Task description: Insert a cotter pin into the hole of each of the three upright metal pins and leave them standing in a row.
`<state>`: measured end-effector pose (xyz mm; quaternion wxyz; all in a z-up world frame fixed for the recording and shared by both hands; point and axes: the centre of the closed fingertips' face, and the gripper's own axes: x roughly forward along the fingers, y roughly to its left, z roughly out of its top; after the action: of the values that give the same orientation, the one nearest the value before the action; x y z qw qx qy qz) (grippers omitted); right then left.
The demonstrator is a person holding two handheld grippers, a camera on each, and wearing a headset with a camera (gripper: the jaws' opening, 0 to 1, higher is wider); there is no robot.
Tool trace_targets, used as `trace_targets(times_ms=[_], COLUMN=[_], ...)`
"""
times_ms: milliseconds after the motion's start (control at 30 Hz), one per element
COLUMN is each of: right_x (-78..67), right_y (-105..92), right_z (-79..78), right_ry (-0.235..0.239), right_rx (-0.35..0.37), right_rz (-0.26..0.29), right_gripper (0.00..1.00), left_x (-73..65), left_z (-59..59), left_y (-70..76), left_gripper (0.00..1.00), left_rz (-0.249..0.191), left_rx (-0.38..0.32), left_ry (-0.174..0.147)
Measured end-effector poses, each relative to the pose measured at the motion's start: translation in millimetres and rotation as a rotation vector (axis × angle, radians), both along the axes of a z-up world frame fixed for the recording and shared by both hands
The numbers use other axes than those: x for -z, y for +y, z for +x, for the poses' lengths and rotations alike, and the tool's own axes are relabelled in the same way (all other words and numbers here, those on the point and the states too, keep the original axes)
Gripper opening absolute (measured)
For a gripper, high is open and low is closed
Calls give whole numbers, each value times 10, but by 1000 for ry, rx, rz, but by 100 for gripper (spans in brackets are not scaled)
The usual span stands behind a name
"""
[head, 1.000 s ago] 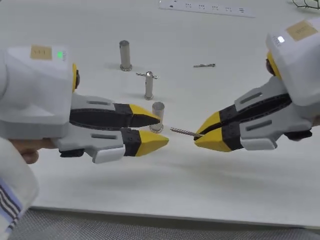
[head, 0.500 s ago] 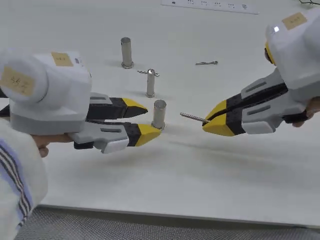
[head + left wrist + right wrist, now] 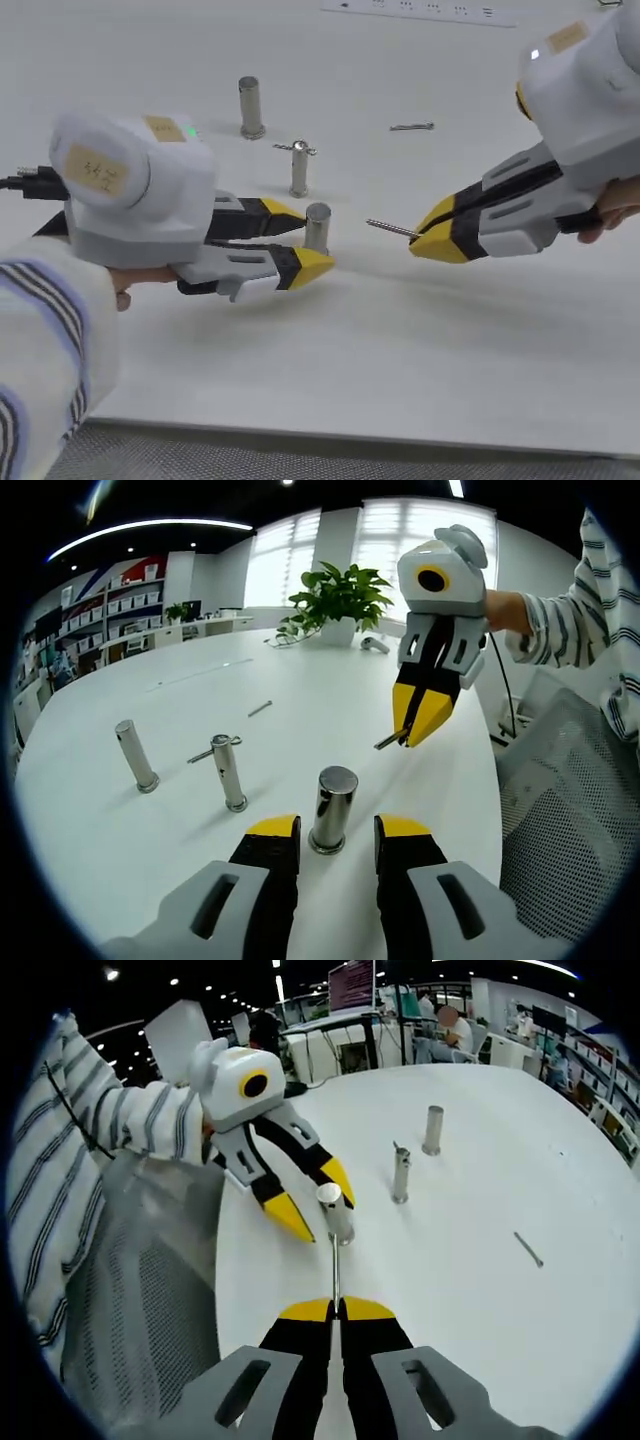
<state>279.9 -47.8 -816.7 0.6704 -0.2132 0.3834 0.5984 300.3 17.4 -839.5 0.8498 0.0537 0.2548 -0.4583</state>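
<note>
Three metal pins stand upright in a row: the far pin (image 3: 250, 108), the middle pin (image 3: 299, 168) with a cotter pin through its top, and the near pin (image 3: 317, 228). My left gripper (image 3: 309, 240) is open, and its yellow jaws flank the near pin (image 3: 332, 808) with a gap on each side. To the right, my right gripper (image 3: 426, 240) is shut on a cotter pin (image 3: 391, 229). That cotter pin (image 3: 335, 1260) points at the near pin (image 3: 337, 1212) and stops a little short of it.
A loose cotter pin (image 3: 411, 127) lies on the white table at the back right. A white power strip (image 3: 400, 12) runs along the far edge. The table's front edge (image 3: 330, 432) is close below the grippers.
My left gripper has slid forward, so its jaws now flank the near pin. My right gripper has drawn back slightly with the cotter pin.
</note>
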Motion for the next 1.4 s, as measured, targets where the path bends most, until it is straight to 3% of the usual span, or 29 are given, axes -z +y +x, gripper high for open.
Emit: trace_targets(times_ms=[567,867,1133,1400], right_x=[50,52,38,26], right_y=[88,151,202,241], right_z=[-18,-14,-6,20], right_ry=[20,29,20,1], right_rx=[-3,-6,-15,-24], right_rz=[-18,-25,-31,-37], right_gripper=[4,4,4,4], left_x=[40,40,40,54], left_z=[41,30,30,23], left_y=[-34,-42,-40,-48], left_gripper=[22,13,12,12], left_rz=[26,34,31,69], left_rx=[-14,-6,-15,-2], left_ry=[-18,-23,-11,-38])
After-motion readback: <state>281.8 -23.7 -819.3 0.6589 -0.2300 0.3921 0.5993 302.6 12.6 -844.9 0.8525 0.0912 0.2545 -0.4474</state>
